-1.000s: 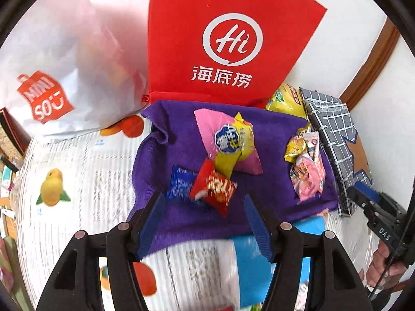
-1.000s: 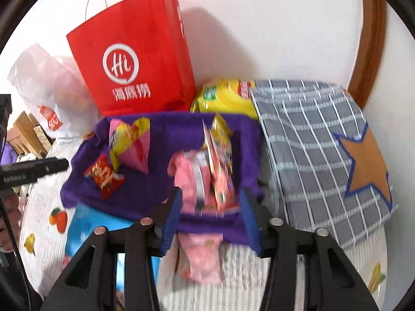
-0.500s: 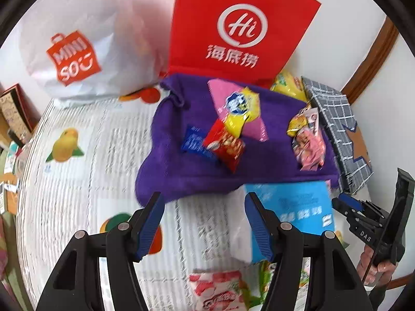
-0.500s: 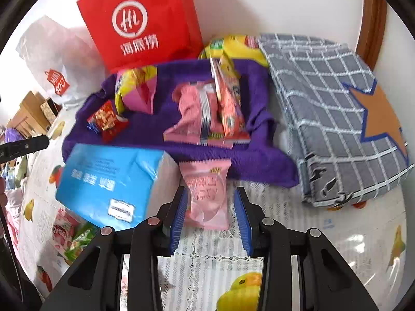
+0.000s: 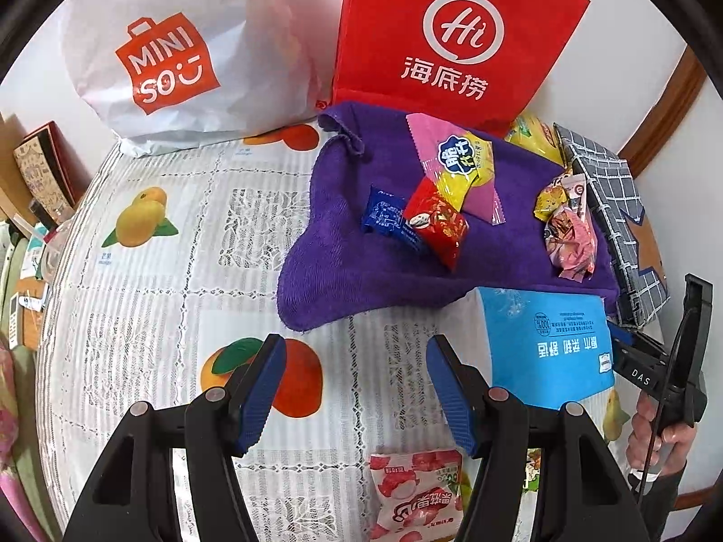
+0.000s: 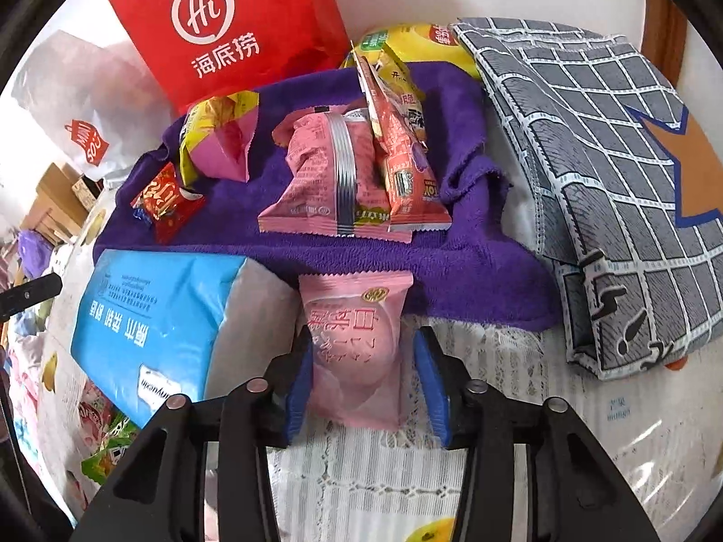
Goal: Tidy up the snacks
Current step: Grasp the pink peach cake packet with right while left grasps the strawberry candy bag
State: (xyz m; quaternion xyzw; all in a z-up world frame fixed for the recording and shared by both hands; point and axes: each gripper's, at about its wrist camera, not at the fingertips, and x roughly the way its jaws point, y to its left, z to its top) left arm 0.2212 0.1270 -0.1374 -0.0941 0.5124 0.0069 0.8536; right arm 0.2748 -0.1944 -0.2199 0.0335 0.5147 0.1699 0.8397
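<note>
A purple towel (image 5: 352,266) (image 6: 474,280) lies on the table with several snack packets on it: a pink-yellow packet (image 5: 452,167) (image 6: 217,140), a red packet (image 5: 436,221) (image 6: 165,203), a blue packet (image 5: 384,214) and a pink pile (image 5: 569,235) (image 6: 325,180). My left gripper (image 5: 357,388) is open and empty above the tablecloth. A pink-white snack packet (image 5: 415,492) lies just below it. My right gripper (image 6: 366,384) is open around a pink bun packet (image 6: 357,348) lying on the table at the towel's front edge.
A blue tissue pack (image 5: 542,343) (image 6: 158,316) lies in front of the towel. A red bag (image 5: 456,40) (image 6: 226,22) and a white bag (image 5: 171,54) stand at the back wall. A grey checked cloth bag (image 6: 610,158) lies right. More snacks (image 6: 104,442) lie left.
Both grippers have pulled back from the towel toward the table's front. The pink bun packet now lies between my right gripper's fingers. A pink-white packet has come into the left view.
</note>
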